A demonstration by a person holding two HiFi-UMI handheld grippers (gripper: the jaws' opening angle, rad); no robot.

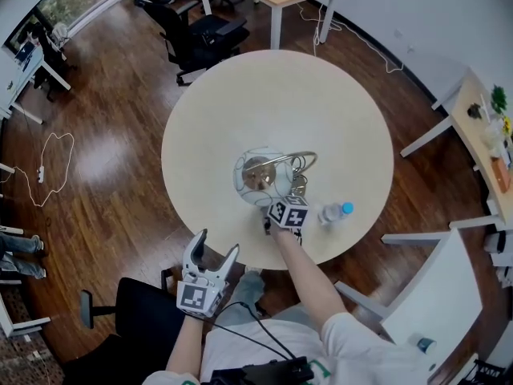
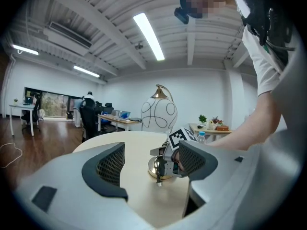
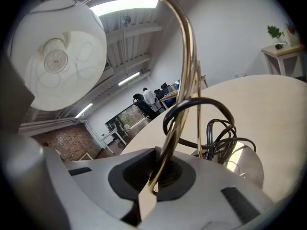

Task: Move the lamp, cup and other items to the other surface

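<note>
1. Lamp [image 1: 260,175]: stands on the round desk [image 1: 240,103], on the half nearer the person. It has a white globe shade [image 3: 57,56] with thin dark line markings, a curved gold stem [image 3: 184,56] and a polished gold base [image 2: 158,167]. A black cord [image 3: 216,128] lies coiled on the base, against the foot of the stem.

2. Right gripper [image 1: 282,207]: positioned on the person's side of the lamp, directly at its base. The jaws are closed onto the gold stem low down, just above the base. The right gripper view shows the stem pinched between the two dark pads. A small pale tag hangs from the stem at the grip point.

3. Left gripper [image 1: 216,247]: held in the air off the desk edge, further from the lamp than the right gripper and to its left. The jaws stand wide apart and point toward the lamp. Nothing is clamped between them.

4. Bottle [image 1: 335,212]: clear, with a blue cap, on the desk just to the right of the lamp base, beside the right gripper and not touching it.
</note>
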